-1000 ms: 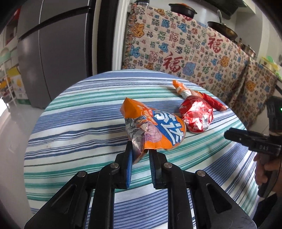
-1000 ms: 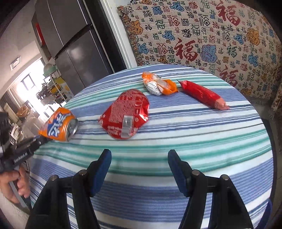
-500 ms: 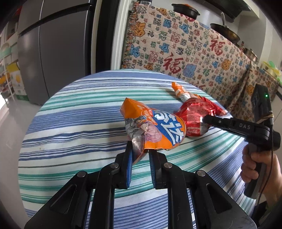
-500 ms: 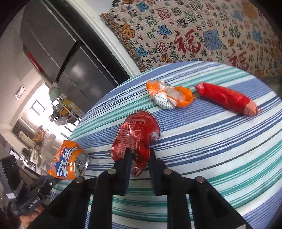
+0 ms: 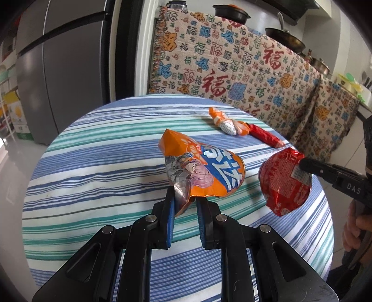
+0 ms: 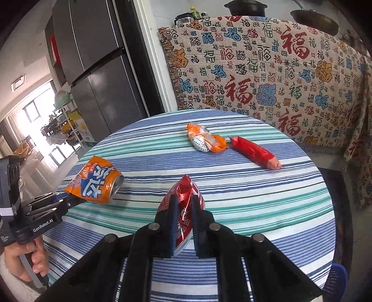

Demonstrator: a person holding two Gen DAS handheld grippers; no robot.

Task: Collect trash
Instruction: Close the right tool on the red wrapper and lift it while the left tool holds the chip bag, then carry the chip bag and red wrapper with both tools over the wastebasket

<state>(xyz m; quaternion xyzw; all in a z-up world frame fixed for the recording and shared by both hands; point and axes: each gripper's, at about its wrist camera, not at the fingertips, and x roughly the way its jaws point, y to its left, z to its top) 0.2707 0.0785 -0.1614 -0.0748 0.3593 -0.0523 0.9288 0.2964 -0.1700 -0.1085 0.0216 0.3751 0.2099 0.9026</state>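
A crushed orange soda can (image 5: 209,172) hangs above the striped tablecloth (image 5: 93,162), with my left gripper (image 5: 183,197) shut on its flattened end. The right wrist view shows that can (image 6: 95,183) and the left gripper (image 6: 67,199) at the left. My right gripper (image 6: 184,198) has its jaws closing on a crushed red can (image 6: 186,185); the pads press it and it is off the table. The left wrist view shows the red can (image 5: 286,181) held by the right gripper (image 5: 302,165). A crumpled orange-white wrapper (image 6: 205,140) and a red sausage packet (image 6: 255,153) lie at the far side.
The round table (image 6: 255,197) ends close behind the wrapper. Beyond it hangs a patterned cloth (image 5: 232,69) over a counter with pots (image 5: 231,12). A grey fridge (image 5: 58,69) stands at the back left. A person's hand (image 6: 28,260) grips the left handle.
My right gripper went from wide open to closed on the red can and raised it off the table. The left gripper kept hold of the orange can and hardly moved.
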